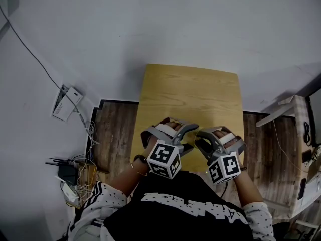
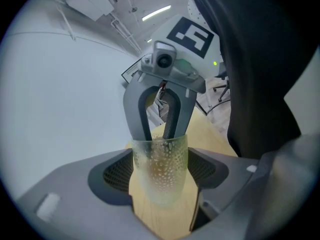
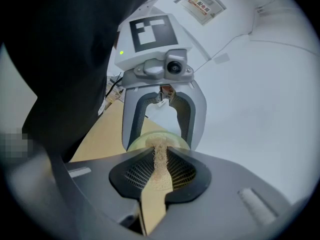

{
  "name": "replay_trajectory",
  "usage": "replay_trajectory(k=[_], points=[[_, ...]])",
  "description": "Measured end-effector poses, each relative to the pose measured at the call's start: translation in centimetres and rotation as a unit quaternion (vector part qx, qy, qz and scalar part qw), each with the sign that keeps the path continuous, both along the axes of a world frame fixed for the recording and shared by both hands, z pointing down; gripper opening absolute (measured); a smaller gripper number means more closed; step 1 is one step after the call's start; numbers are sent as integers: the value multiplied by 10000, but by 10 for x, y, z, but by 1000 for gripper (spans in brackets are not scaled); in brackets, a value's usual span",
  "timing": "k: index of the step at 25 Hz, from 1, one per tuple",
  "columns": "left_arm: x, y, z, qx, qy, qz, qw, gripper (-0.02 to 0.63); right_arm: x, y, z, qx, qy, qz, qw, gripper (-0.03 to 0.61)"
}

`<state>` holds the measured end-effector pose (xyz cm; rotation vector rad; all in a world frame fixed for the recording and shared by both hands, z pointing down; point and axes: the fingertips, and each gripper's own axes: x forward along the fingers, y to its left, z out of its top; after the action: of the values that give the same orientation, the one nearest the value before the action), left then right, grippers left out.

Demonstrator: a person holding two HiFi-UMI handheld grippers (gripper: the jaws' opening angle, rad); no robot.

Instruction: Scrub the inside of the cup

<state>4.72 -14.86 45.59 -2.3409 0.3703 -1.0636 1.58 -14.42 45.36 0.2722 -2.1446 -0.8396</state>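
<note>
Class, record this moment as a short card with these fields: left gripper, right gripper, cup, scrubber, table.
left gripper: shut on the cup, holding it over the table
right gripper: shut on the scrubber, fingertips reaching into the cup's mouth
cup: translucent with a dotted pattern, open end facing the right gripper
scrubber: tan and fibrous, pinched thin between the jaws, at the cup's rim
table: light wood, below both grippers
</note>
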Motion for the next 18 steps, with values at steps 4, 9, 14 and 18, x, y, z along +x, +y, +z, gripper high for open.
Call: replay_trajectory(k=[4, 9, 14, 18], points=[[-1, -3, -4, 222, -52, 3, 9997, 341, -2, -3, -6, -438, -440, 335, 9975, 83], [-3, -6, -2, 386, -177, 8, 9991, 340, -4, -8, -6, -1030, -908, 777, 9875, 83], [-3, -6, -1, 508, -285, 32, 9983, 339, -3, -10, -7, -1869, -1563, 1275, 9614, 83], [-3, -6, 2, 598, -390, 53, 9974, 339, -2, -14, -7, -2631, -2133, 1697, 9254, 83]])
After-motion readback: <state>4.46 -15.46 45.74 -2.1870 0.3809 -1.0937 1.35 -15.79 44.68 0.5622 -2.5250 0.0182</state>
